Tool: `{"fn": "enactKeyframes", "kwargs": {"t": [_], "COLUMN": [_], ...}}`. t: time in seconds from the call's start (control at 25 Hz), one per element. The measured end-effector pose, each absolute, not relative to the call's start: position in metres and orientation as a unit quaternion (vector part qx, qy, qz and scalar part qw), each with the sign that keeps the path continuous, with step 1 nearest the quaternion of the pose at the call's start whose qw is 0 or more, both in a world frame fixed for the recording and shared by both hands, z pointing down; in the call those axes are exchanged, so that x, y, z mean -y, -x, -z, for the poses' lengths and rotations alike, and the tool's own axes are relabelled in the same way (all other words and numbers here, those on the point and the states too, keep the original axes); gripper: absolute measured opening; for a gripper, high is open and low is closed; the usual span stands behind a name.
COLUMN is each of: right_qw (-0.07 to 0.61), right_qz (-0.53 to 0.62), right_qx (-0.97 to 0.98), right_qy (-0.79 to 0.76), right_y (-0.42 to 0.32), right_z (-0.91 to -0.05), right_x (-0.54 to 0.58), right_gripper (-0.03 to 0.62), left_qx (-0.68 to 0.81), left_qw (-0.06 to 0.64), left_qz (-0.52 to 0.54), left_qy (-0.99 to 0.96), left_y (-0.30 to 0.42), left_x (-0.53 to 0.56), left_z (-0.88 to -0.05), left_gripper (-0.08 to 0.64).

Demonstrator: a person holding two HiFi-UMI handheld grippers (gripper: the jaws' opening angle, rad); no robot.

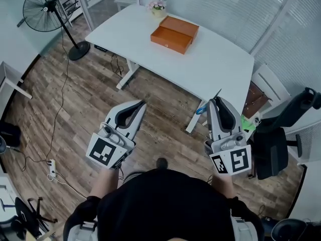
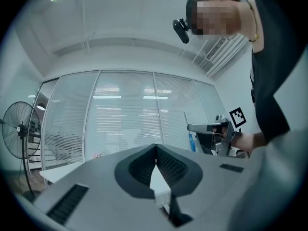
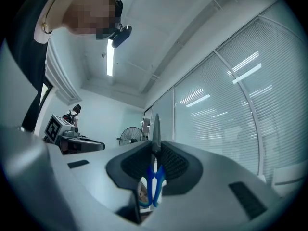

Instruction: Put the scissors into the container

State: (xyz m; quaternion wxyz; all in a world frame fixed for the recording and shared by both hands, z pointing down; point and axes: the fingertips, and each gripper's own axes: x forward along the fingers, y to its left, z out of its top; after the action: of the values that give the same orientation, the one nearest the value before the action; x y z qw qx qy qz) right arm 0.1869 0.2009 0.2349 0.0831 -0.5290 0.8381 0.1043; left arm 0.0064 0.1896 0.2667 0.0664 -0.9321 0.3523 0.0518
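While the R gripper [image 1: 216, 100] is clamped on the scissors [image 3: 155, 177], step: carry. Judged abt halfway: picked up, not yet in the box.
R gripper: jaws pressed on the blade part. The blue handles hang in the gap behind the jaw tips, and the thin tip sticks out past them.
L gripper [image 1: 142, 104]: jaws together, nothing btw them. It is off to the left of the R gripper, well apart.
Container: orange box [image 1: 174, 33] on the white table [image 1: 220, 59], ahead of the R gripper & a bit to its left, well apart.
Scissors: in the R gripper, up in the air, not near the orange box.
Next move: prob. step fwd, bring the R gripper over the orange box, tip it down, and let go low so the scissors don't bounce out.
Hard to see: in the head view only a thin tip & a bit of blue show by the R gripper. Both gripper views look up at the ceiling & blinds, so neither shows the orange box. Can't tell if it is open or how deep it is. A flat orange part lies just behind it, maybe a lid.
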Motion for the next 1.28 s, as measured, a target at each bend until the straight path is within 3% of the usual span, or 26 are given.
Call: {"fn": "enactKeyframes", "kwargs": {"t": [1.28], "right_qw": [0.091], "right_qz": [-0.096], "right_qx": [-0.854], "right_qy": [0.503], "right_y": [-0.173], "right_z": [-0.241], "right_x": [-0.185], "right_gripper": [0.066], "left_qx": [-0.353], "left_qw": [0.054], "left_qz": [-0.039], "left_qy": [0.933], "left_y": [-0.005], "left_x": [-0.174], "left_z": [-0.272], "left_gripper": [0.014]}}
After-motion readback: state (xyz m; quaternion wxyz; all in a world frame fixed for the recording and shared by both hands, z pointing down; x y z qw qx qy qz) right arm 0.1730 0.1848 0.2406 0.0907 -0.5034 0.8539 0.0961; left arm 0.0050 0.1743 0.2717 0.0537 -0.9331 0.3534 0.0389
